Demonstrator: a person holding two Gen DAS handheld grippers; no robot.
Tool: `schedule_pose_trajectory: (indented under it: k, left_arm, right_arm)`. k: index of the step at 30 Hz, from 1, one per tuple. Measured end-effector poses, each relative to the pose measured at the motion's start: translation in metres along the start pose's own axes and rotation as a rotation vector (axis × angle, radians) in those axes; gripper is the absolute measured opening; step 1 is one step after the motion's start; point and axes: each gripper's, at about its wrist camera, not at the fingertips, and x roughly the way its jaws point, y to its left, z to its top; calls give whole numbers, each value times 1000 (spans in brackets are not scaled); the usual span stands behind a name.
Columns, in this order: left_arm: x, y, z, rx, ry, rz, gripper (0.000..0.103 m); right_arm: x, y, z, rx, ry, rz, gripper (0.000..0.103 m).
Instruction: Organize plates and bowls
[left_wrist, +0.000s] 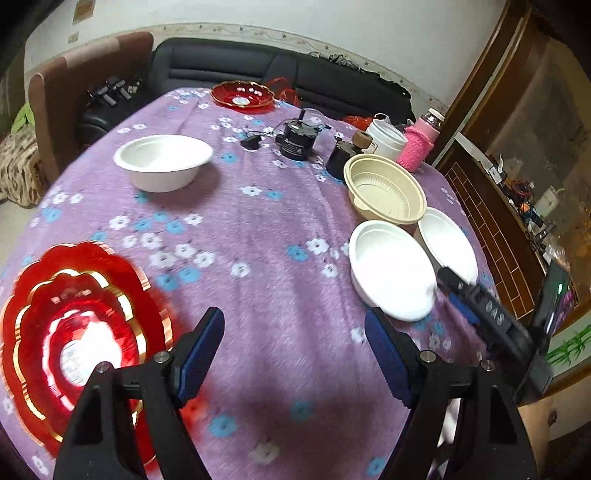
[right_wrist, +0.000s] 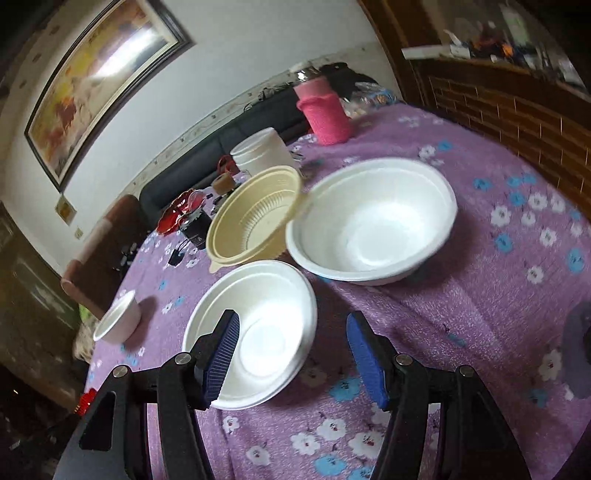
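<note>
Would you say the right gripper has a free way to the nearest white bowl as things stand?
Probably yes: the right gripper is open, the nearest white bowl lies just ahead with its near rim between the fingers, and nothing sits in between.

Your bench is covered by a soft, matt purple cloth (left_wrist: 266, 229) with a slightly fuzzy nap and printed flowers. The white bowls (right_wrist: 373, 221) look like matt moulded paper pulp or foam, smooth inside; which one you cannot tell. The cream bowl (left_wrist: 386, 188) looks like thin plastic with a ribbed inner wall. The red plate (left_wrist: 74, 332) is glossy, glass-like, with shiny gold edging. The bottle's pink sleeve (right_wrist: 325, 110) is knitted. Your tongs (left_wrist: 295, 354) are matt black plastic with ridged blue pads (left_wrist: 199, 354) and bright metal pins.
</note>
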Motion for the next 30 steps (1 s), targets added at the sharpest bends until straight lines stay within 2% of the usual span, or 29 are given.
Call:
schedule_pose_trajectory:
  k: [6, 9, 16, 20, 21, 22, 23, 25, 26, 30]
  left_arm:
    - [54, -15, 27, -32, 72, -38, 77]
    - [81, -27, 36, -22, 102, -41, 77]
    - [130, -50, 43, 4, 172, -71, 77]
    - [151, -60, 41, 28, 195, -53, 77]
    - [150, -64, 40, 49, 175, -39, 76]
    - [151, -69, 40, 76, 173, -29, 70]
    - [153, -72, 40, 93, 178, -26, 52]
    - [156, -76, 39, 114, 185, -2, 29]
    - [156, -76, 39, 122, 182, 3, 24]
    - [152, -76, 36, 128, 183, 3, 17]
  right_arm:
    - [15, -5, 1, -5, 25, 51, 65]
    - [23, -4, 1, -14, 38, 39, 64]
    - [38, -6, -3, -25, 81, 19, 50]
    - [48, -8, -5, -21, 111, 24, 44]
    - [50, -9, -5, -18, 118, 25, 43]
    - [52, -9, -6, -18, 125, 27, 40]
    - [53, -9, -7, -16, 131, 31, 36]
    - [54, -9, -8, -14, 141, 45, 33]
    - [54, -8, -8, -16, 140, 45, 32]
    - [54, -6, -9, -24, 141, 51, 23]
